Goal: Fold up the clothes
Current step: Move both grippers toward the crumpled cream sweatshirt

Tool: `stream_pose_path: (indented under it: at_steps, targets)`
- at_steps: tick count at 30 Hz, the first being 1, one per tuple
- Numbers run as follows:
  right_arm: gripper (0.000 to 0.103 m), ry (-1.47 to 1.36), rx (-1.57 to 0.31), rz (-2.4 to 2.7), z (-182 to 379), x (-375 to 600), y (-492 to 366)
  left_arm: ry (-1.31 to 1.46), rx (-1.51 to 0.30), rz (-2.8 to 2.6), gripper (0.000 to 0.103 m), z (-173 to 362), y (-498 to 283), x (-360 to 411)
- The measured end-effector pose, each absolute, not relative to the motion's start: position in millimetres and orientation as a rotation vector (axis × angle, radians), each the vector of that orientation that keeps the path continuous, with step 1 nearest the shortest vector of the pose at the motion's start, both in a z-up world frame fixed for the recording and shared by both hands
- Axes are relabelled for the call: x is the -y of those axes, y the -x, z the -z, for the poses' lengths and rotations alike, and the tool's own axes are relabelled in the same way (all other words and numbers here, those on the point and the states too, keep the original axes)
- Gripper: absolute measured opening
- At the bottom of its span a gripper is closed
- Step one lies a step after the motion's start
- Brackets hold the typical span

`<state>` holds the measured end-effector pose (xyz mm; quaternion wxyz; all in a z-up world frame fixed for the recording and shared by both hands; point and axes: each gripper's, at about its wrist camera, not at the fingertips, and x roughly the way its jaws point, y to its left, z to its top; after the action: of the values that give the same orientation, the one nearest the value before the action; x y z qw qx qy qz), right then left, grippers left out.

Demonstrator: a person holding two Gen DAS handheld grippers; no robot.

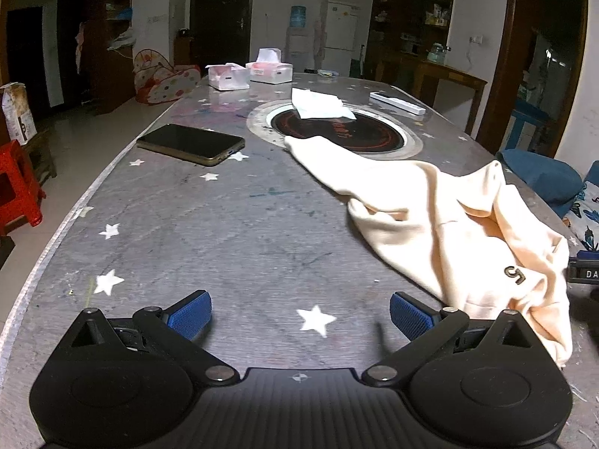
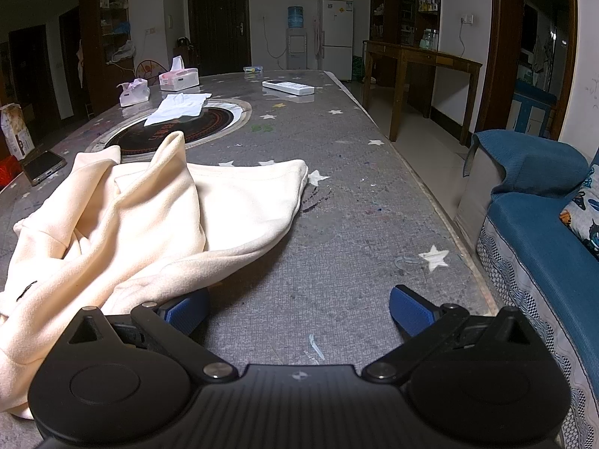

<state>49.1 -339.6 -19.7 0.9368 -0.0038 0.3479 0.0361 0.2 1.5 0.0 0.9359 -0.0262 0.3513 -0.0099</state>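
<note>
Left wrist view: the left gripper (image 1: pixel 300 316) hangs low over the grey star-printed surface (image 1: pixel 209 232), tilted downward, jaws spread as wide as they go, nothing between the blue ribbed pads (image 1: pixel 191 316).
Garment: a crumpled cream fleece garment (image 1: pixel 468 232) lies on the right part of this view, one long part reaching toward the far round black hob ring set into the surface (image 1: pixel 337 131); its near edge hangs just beside the right-hand pad, whether touching I cannot tell.
Marking: a small dark figure shows on the cloth near its right edge.
Phone: a dark flat smartphone (image 1: pixel 191 144) lies on the left, well apart from the garment.
Far end: a white folded cloth (image 1: pixel 322 104) rests on the hob ring; two white tissue boxes (image 1: pixel 269 69) and a white remote control (image 1: pixel 397 101) stand beyond.
Right wrist view: the right gripper (image 2: pixel 299 310) is also fully spread and empty, above bare surface (image 2: pixel 355 224).
Garment here: the cream heap (image 2: pixel 149 209) fills the left; its near hem drapes over the top of the left-hand blue pad (image 2: pixel 187 312) without being pinched.
Right side: a blue sofa (image 2: pixel 539 205) stands beside the surface's right edge.
</note>
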Motion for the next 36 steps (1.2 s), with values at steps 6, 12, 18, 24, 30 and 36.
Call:
stream_pose_path:
  at_steps: [6, 12, 18, 24, 30, 36]
  targets:
    - [0.103, 0.007, -0.708, -0.083, 16, 342, -41, 0.053, -0.722, 0.018, 0.103, -1, -2, 5]
    - [0.103, 0.008, -0.728, -0.095, 14, 334, -32, 0.058, -0.735, 0.006, 0.103, -5, 0, 19]
    - [0.103, -0.007, -0.708, -0.11, 1, 327, -11, 0.083, -0.763, -0.014, 0.103, -6, 5, 16]
    - [0.103, 0.009, -0.654, -0.136, -18, 316, 11, 0.068, -0.784, -0.03, 0.103, -7, 10, 22]
    - [0.103, 0.021, -0.642, -0.198, -28, 298, 25, 0.045, -0.8, -0.025, 0.103, -7, 13, 32]
    - [0.103, 0.036, -0.638, -0.234, -30, 283, 31, 0.036, -0.808, -0.011, 0.103, -7, 14, 39]
